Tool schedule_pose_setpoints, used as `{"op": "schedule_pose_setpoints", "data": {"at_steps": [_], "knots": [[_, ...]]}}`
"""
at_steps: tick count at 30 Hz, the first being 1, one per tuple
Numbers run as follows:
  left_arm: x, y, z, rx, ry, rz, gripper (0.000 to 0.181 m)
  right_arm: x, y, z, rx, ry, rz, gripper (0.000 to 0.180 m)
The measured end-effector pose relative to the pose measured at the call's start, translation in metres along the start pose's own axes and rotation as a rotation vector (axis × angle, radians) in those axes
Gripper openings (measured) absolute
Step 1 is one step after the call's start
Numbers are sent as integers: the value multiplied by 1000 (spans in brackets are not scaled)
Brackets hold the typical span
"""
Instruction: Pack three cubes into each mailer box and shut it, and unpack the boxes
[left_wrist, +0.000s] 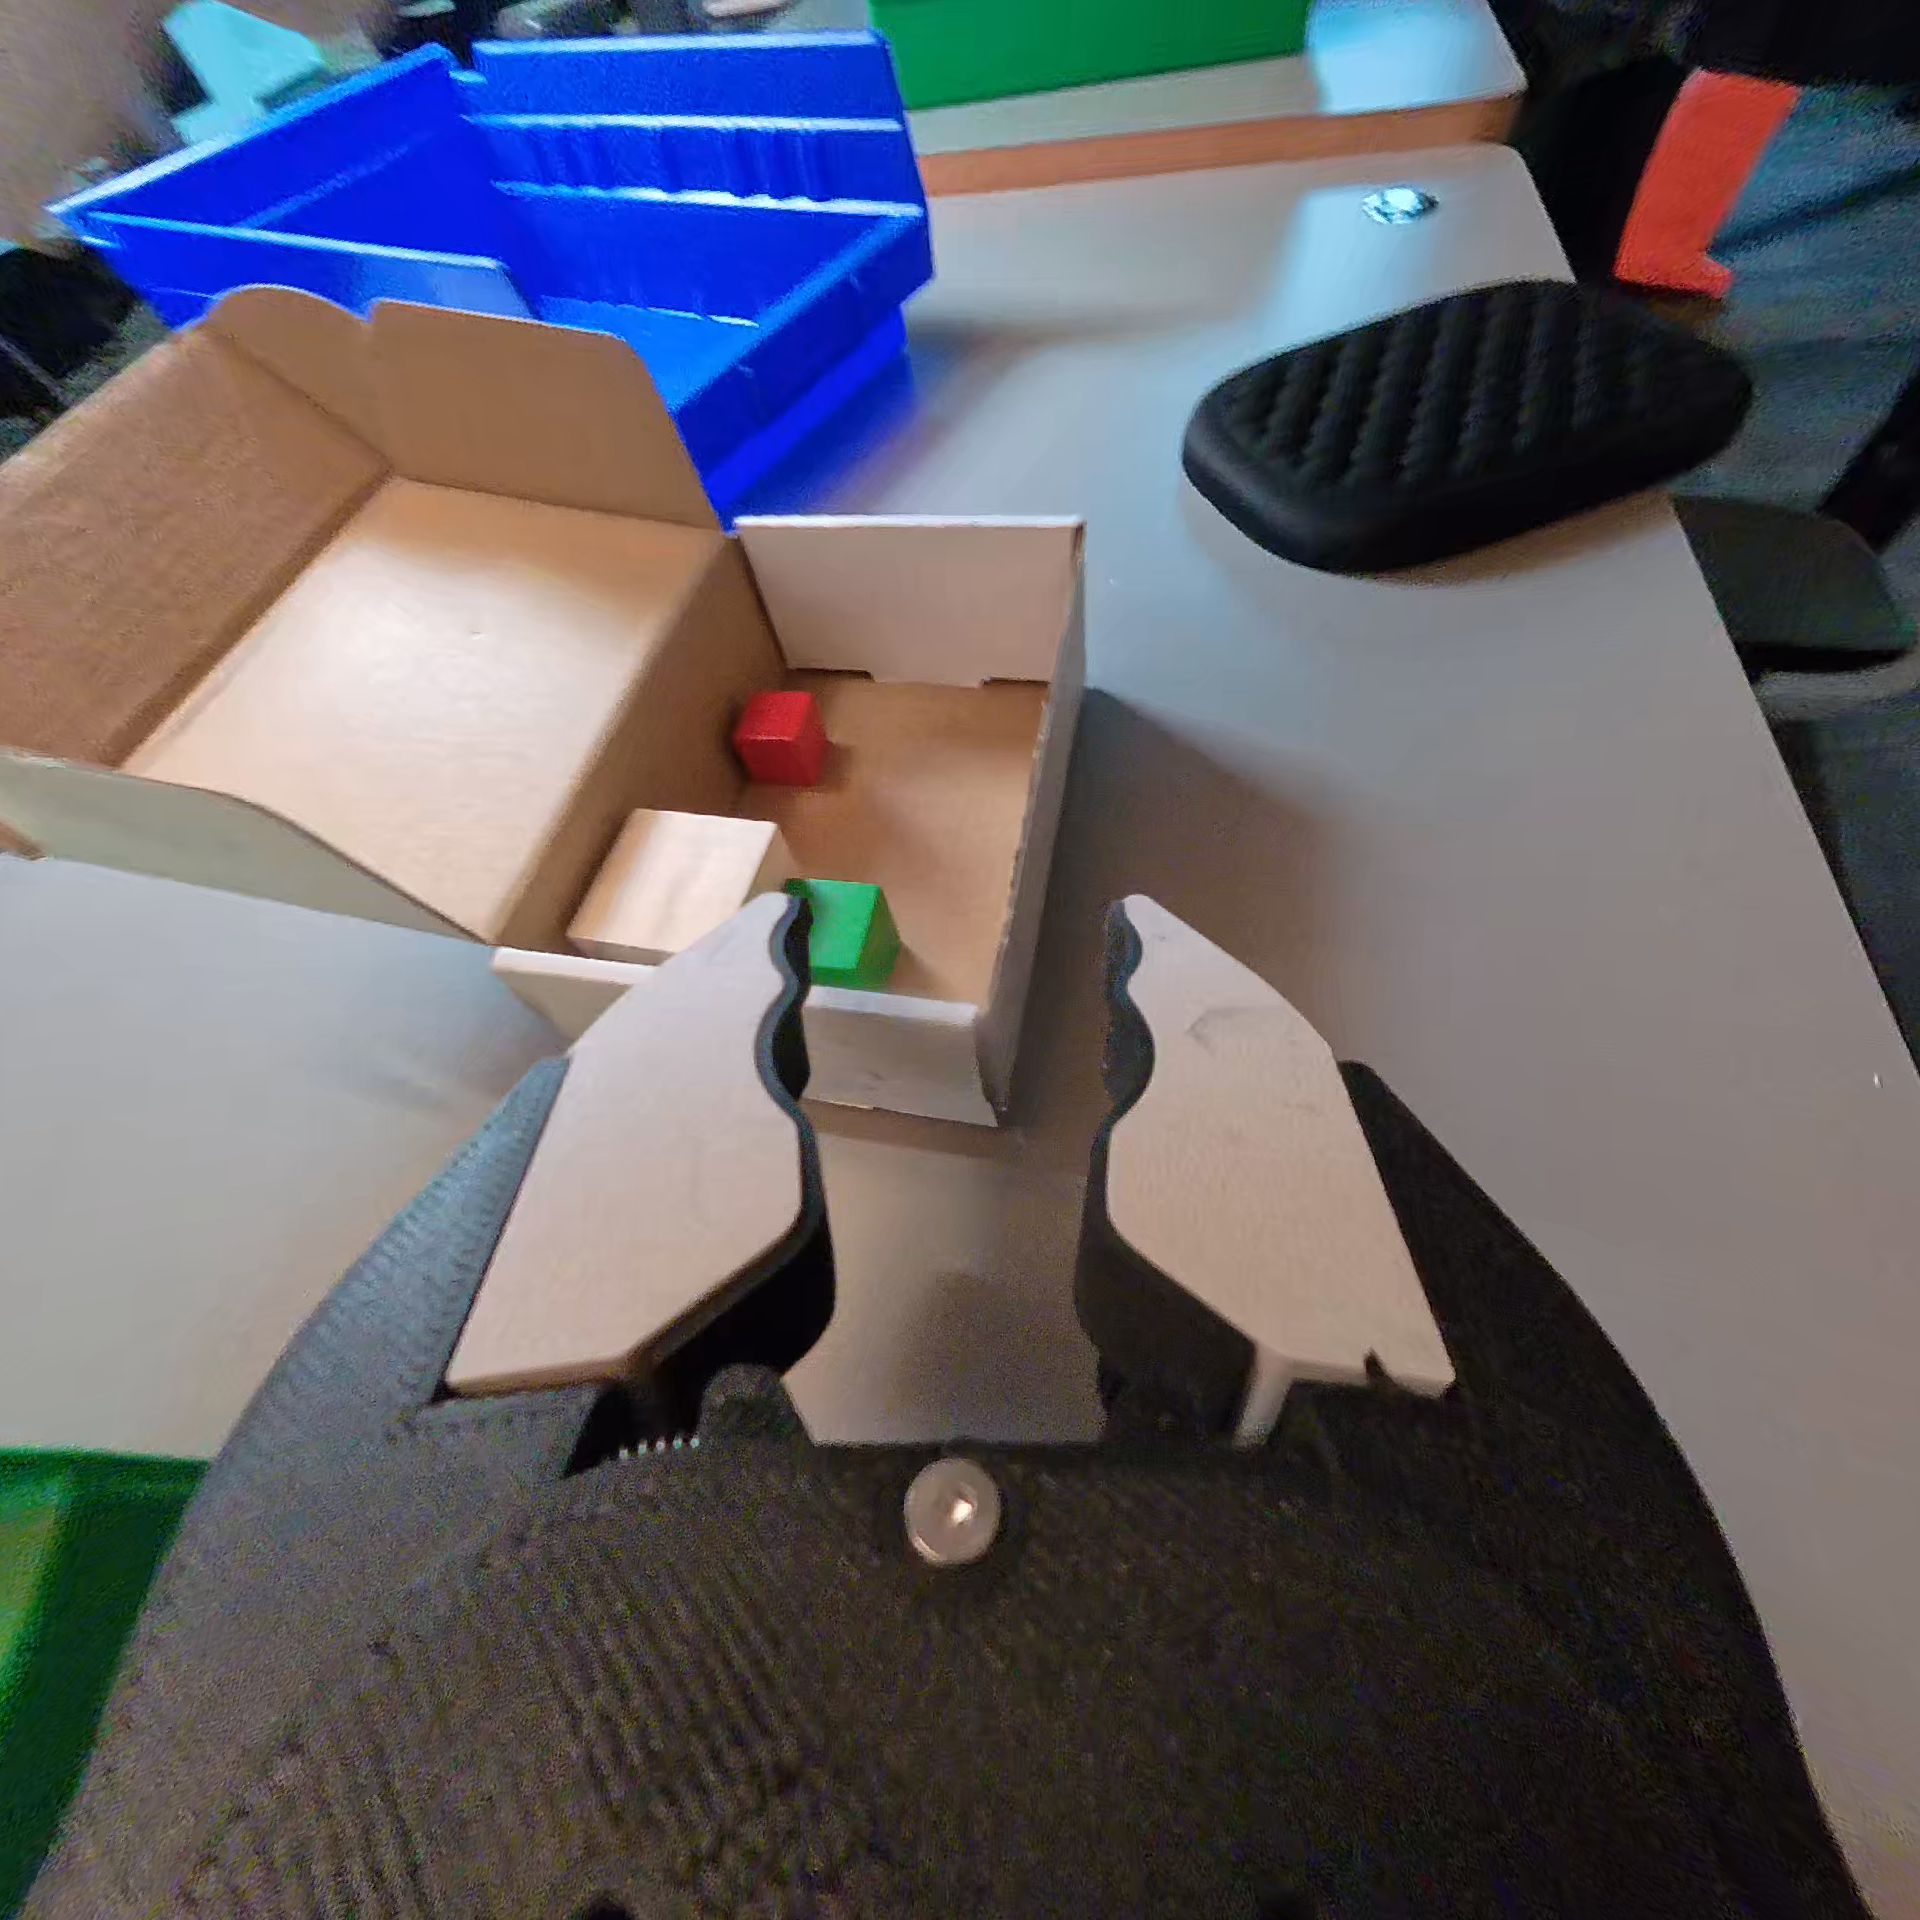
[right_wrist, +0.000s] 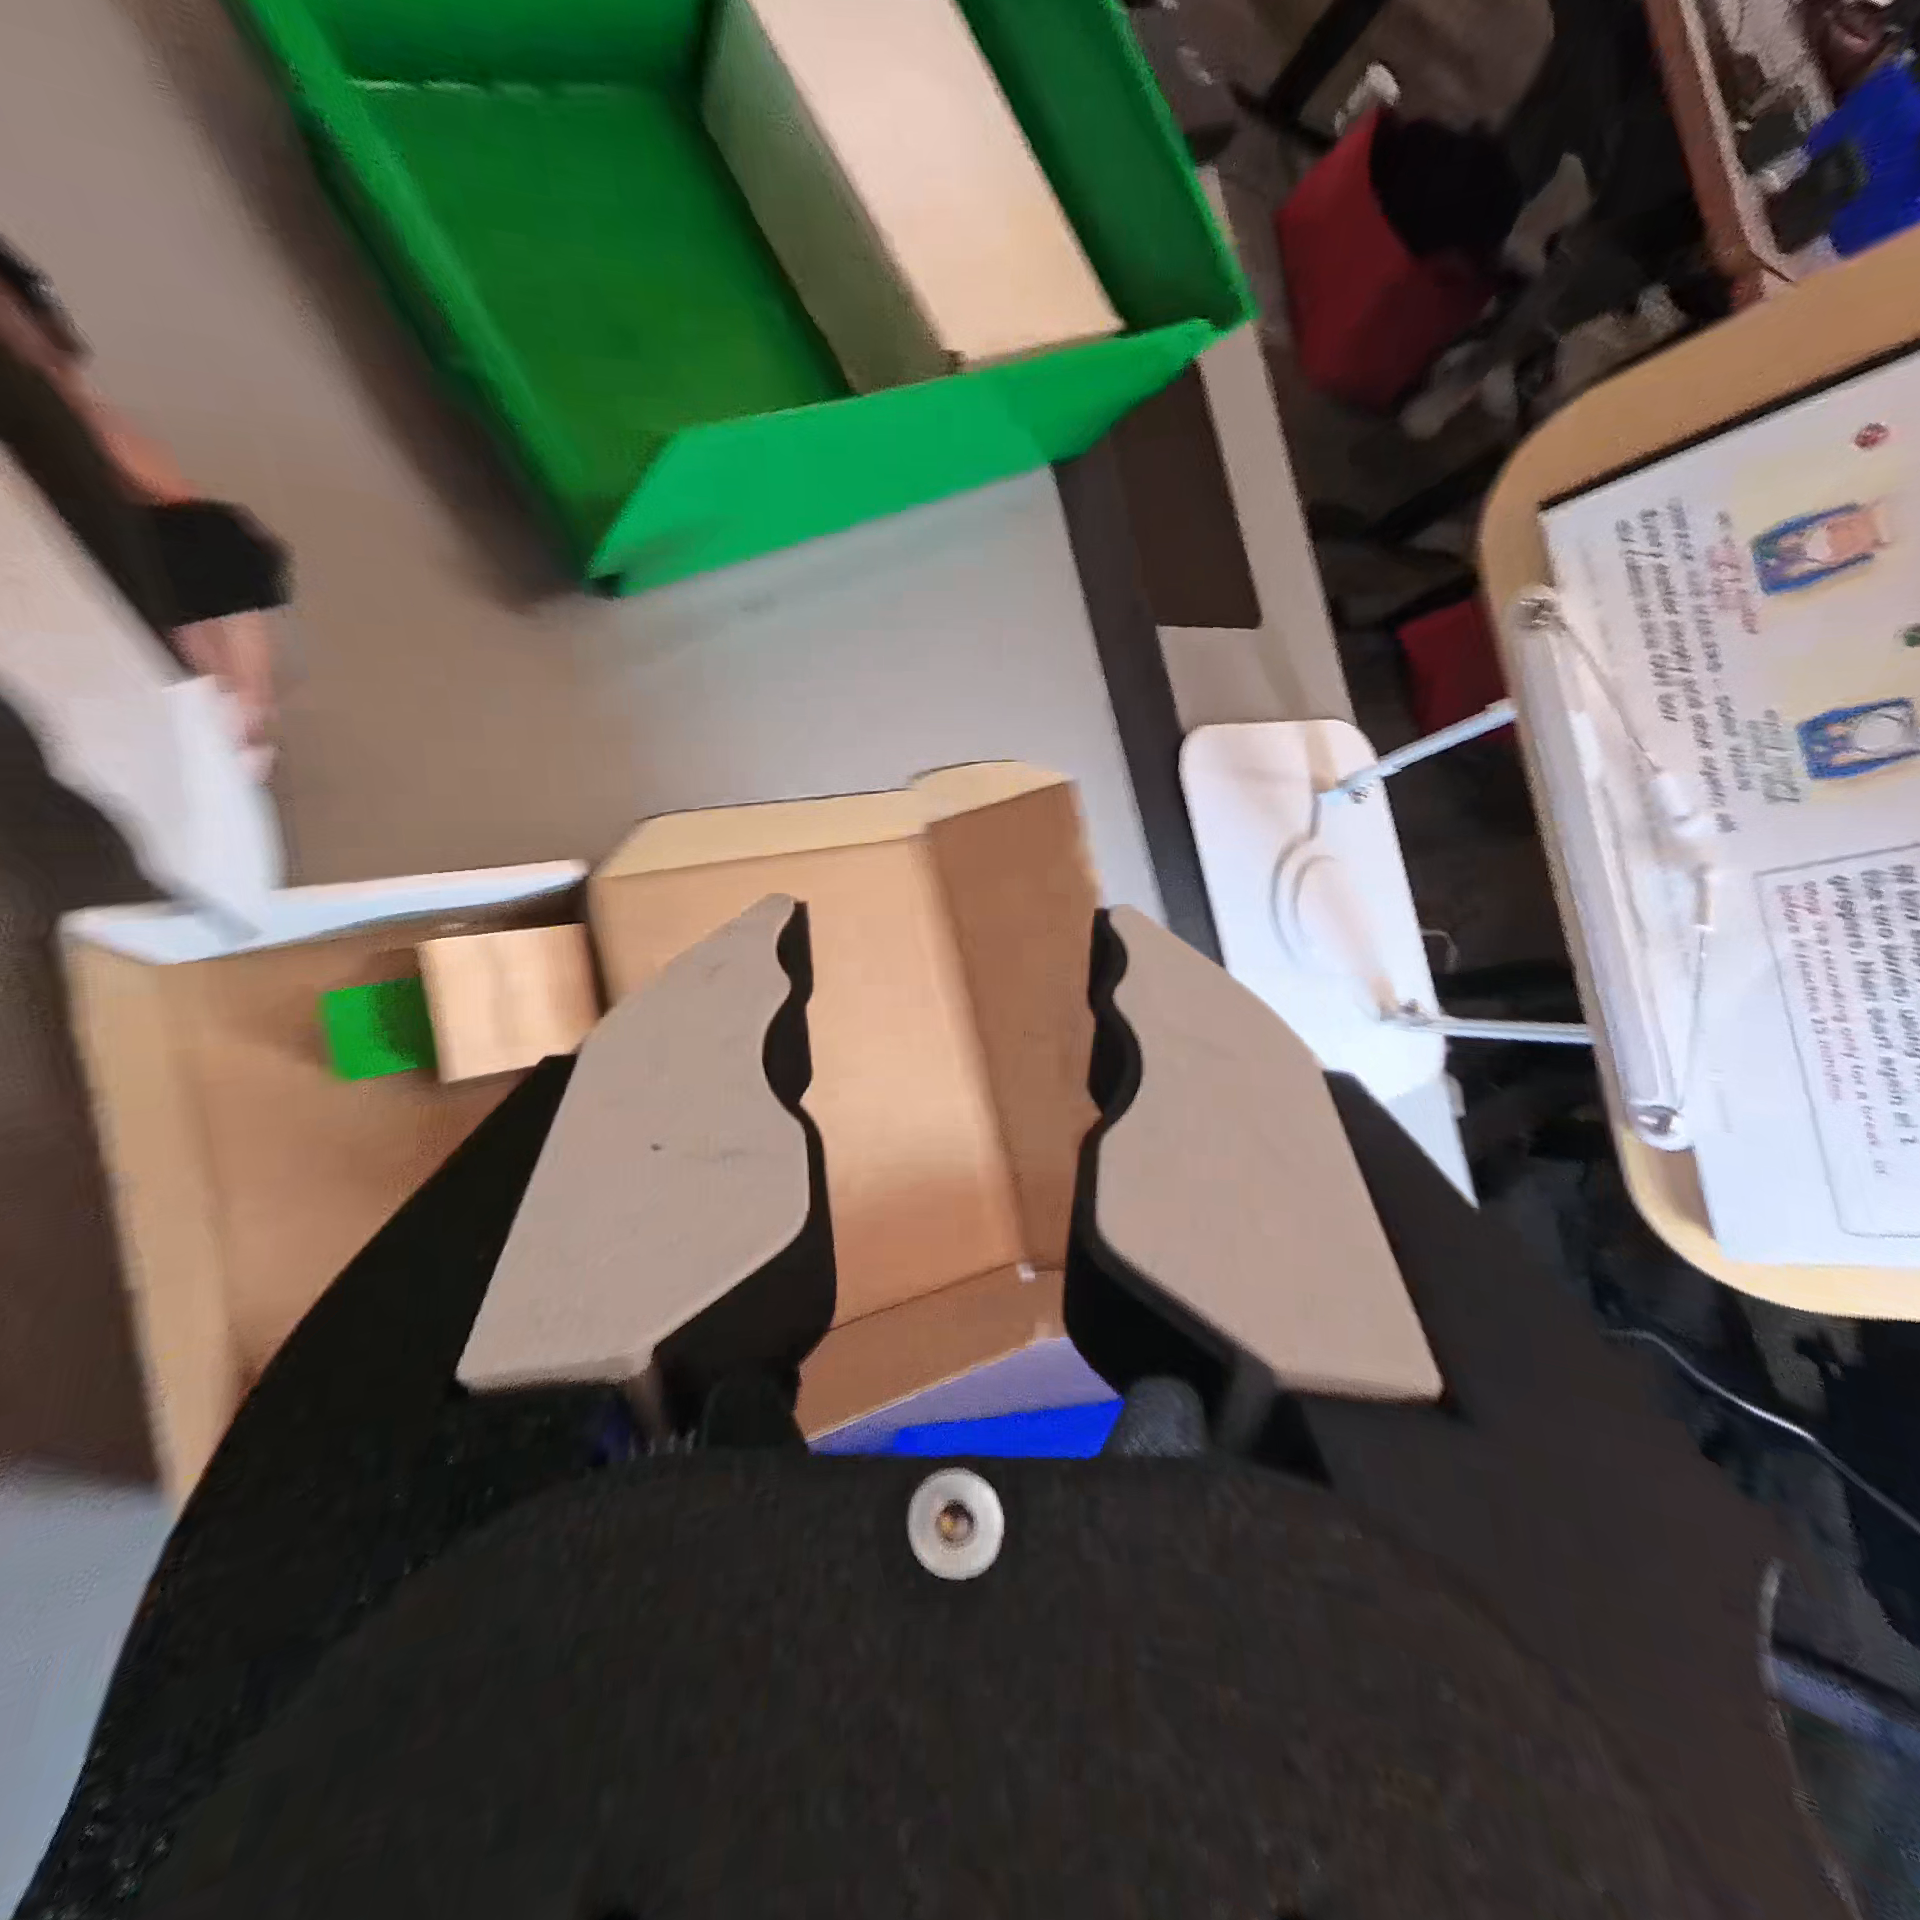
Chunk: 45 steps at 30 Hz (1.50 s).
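Left gripper (left_wrist: 956, 925) fingers spread wide, holding nothing, hovering over the near corner of the open mailer box (left_wrist: 1023, 831) on the grey counter (left_wrist: 1351, 935). Box lid (left_wrist: 364, 665) folded back flat to the left, brown inside, white outside. Inside the box: red cube (left_wrist: 781, 738) against the left inner wall near the far end, green cube (left_wrist: 847, 932) near the front wall just by the left fingertip, plain wooden cube (left_wrist: 675, 883) to the left of the green one, touching or almost touching it. Blue bins (left_wrist: 582, 208) stacked behind the box, black padded armrest (left_wrist: 1465, 426) off to the right at the counter edge. Right gripper (right_wrist: 945, 925) also wide apart and empty, looking down over the lid side of the same mailer box (right_wrist: 935, 1039); green cube (right_wrist: 369, 1029) and wooden cube (right_wrist: 504, 987) show side by side at left, red cube not seen here. Green bin (right_wrist: 831, 447) farther ahead on the counter with a closed cardboard box (right_wrist: 904, 197) standing in it. A person's hand (right_wrist: 223, 665) with dark sleeve at far left, blurred, over the white box wall. Round side table with a printed sheet (right_wrist: 1714, 831) at right, white stand (right_wrist: 1309, 883) below it.
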<state>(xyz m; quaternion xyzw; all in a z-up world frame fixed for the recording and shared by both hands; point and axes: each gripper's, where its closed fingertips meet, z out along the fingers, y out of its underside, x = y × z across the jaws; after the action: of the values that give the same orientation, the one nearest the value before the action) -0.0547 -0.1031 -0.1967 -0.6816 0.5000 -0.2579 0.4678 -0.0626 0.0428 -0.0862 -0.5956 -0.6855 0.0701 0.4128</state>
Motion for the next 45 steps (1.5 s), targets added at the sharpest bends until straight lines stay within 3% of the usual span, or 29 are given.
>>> {"op": "schedule_pose_setpoints", "data": {"at_steps": [1, 7, 12, 19, 31, 40, 45], "knots": [[-4, -3, -2, 12, -29, -14, 56, -15, 2, -3, -1, -38, -9, 51], [-19, 0, -9, -7, -203, -91, 65, -96, 43, 14, -127, -245, -63, 51], [-19, 3, -9, -16, -245, -131, 67, -123, 65, 43, -193, -315, -76, 50], [-16, 9, -6, -35, -228, -132, 67, -129, 66, 58, -209, -332, -43, 40], [-16, 9, -6, -33, -228, -128, 68, -145, 75, 37, -246, -376, -150, 30], [-17, 8, -7, -29, -235, -124, 69, -142, 74, 43, -319, -447, -222, 52], [-19, 1, -13, -3, -272, -123, 71, -145, 73, 46, -340, -495, -284, 40]]}}
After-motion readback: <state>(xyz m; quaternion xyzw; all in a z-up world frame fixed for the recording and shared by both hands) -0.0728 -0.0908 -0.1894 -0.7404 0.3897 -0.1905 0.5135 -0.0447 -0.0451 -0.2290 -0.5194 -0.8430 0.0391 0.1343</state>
